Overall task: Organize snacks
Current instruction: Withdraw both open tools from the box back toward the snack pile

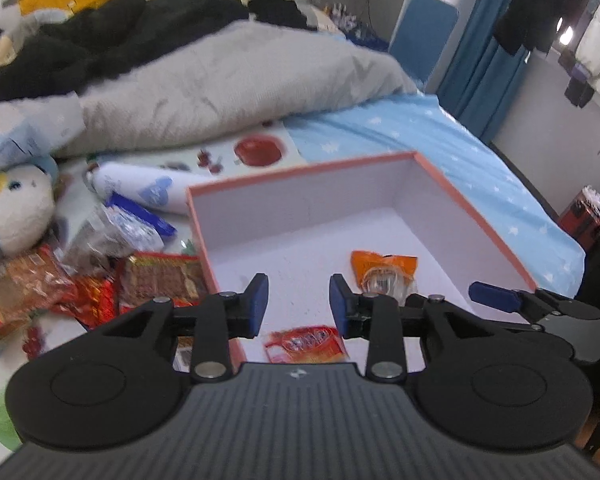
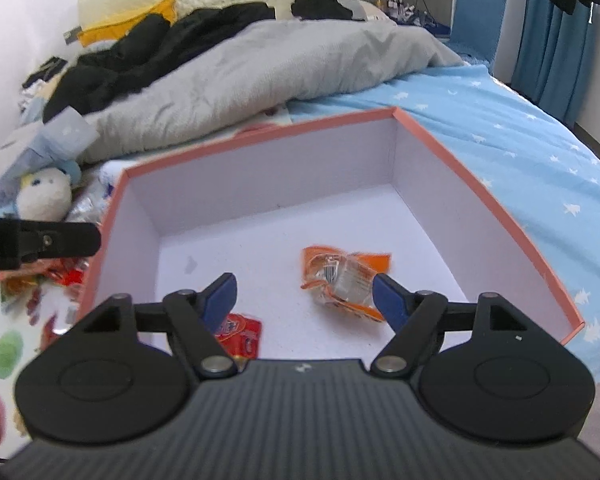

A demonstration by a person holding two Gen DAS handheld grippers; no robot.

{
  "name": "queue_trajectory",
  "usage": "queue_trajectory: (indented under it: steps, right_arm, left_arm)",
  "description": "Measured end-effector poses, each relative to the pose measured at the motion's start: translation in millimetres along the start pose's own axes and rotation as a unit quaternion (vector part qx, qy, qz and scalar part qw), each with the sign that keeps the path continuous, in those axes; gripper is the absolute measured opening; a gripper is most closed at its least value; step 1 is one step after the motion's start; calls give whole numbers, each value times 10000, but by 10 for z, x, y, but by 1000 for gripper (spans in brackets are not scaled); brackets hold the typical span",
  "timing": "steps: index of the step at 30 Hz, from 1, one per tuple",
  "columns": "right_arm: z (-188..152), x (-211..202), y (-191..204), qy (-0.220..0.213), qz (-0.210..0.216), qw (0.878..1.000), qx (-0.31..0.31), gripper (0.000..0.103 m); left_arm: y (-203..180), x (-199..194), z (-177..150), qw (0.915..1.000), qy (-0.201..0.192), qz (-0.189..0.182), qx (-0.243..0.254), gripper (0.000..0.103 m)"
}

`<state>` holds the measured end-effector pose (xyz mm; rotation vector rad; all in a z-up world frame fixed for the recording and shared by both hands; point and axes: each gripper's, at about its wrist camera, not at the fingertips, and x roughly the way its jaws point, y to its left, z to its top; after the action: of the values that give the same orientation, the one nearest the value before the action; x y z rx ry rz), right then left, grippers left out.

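Nearest the left wrist camera, the left gripper (image 1: 299, 305) hangs over the near edge of a shallow cardboard box with white inside walls and a salmon-pink rim (image 1: 476, 216); its blue-padded fingers (image 1: 258, 304) stand parted with nothing between them. Just below that gap a small red foil snack packet (image 1: 306, 345) lies on the box floor against the near wall. The right gripper (image 2: 304, 300) hovers over the same box (image 2: 476, 184), its fingers (image 2: 220, 298) spread wide and pinching nothing; its right fingertip sits just beside, perhaps touching, an orange and clear plastic snack packet (image 2: 346, 280) that lies loose and crumpled on the white floor. In the right wrist view the red packet (image 2: 242, 334) shows partly behind the left finger. From the left wrist view the orange packet (image 1: 384, 272) lies just beyond the right finger, and one blue-tipped finger of the right gripper enters from the right edge. Left of the box, on the printed bed sheet, a heap of unsorted snack packets in red, brown and clear wrappers (image 1: 100, 276) waits outside it, with a white and blue cylindrical wrapped pack (image 1: 140, 188) behind them and a white plush toy (image 1: 18, 208) at the far left. Farther back a rumpled grey quilt (image 1: 228, 92) covers the bed, black clothing (image 1: 112, 40) is piled on top of it, and a light blue star-patterned sheet (image 1: 440, 140) runs along the right side.
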<state>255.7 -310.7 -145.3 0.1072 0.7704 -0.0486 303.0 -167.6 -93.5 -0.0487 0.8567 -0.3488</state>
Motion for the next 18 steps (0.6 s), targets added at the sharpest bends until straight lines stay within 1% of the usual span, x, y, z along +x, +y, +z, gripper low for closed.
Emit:
queue_trajectory:
  steps: [8,12,16,18]
  right_arm:
    - [142,-429,163,-590,221,9980,-66,77]
    - [173,-646,262,-884,359,9954,-115,77]
    - [191,-823,352,-1102,526,9924,-139,77]
    - [172,-920,403,-1279,543,9902,-155,77]
  left_arm:
    - [59,-538,-24,9981,-623,13,29,39]
    - [122,-772,-84,9964,-842,-41,-89,38]
    - [178,-967,-171,9945,-1037,-8,-137,39]
    - [230,-1049,-228,9937,-1106,43,-175,39]
